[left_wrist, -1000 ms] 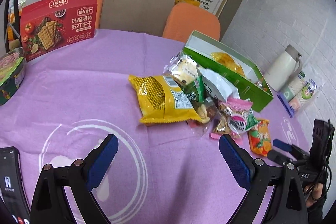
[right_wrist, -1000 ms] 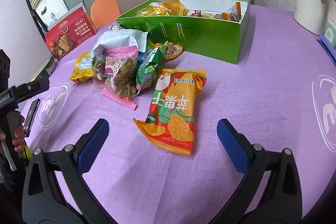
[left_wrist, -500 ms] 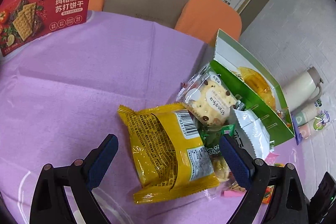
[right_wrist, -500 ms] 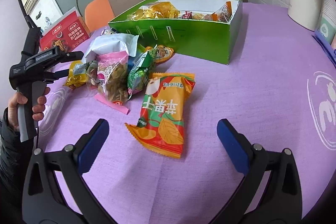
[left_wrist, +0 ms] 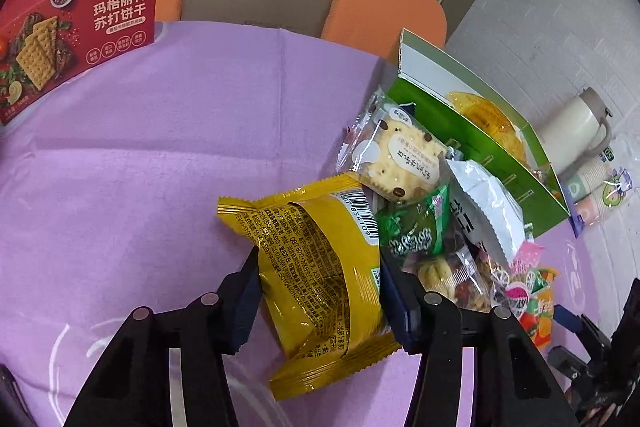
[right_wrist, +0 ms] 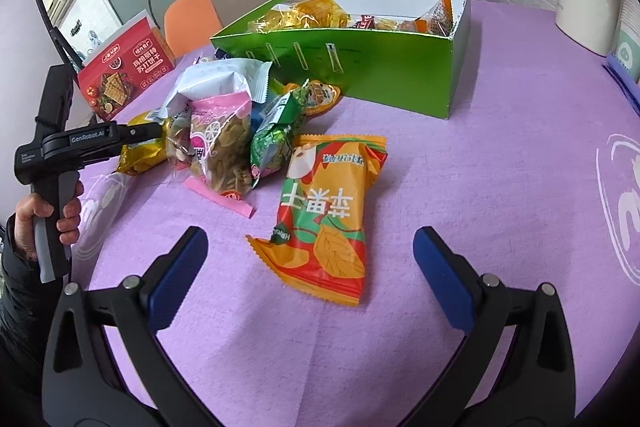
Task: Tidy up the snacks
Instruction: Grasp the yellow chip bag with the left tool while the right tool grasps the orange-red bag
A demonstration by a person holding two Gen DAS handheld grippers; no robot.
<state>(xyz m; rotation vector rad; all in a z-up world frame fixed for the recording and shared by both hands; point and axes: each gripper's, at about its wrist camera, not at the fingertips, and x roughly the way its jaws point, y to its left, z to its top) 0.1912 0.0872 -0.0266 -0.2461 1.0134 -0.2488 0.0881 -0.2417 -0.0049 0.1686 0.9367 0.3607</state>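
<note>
The left gripper pinches a yellow snack packet on the purple tablecloth, probably to carry it to the green box at two o'clock. The right gripper hovers wide open with an orange packet lying between its fingers, likely the following pick.

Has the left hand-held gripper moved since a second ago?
Yes. The left hand-held gripper has advanced toward the snack pile beside the green box, and its fingers now pinch the yellow packet, which earlier lay well ahead of them.
</note>
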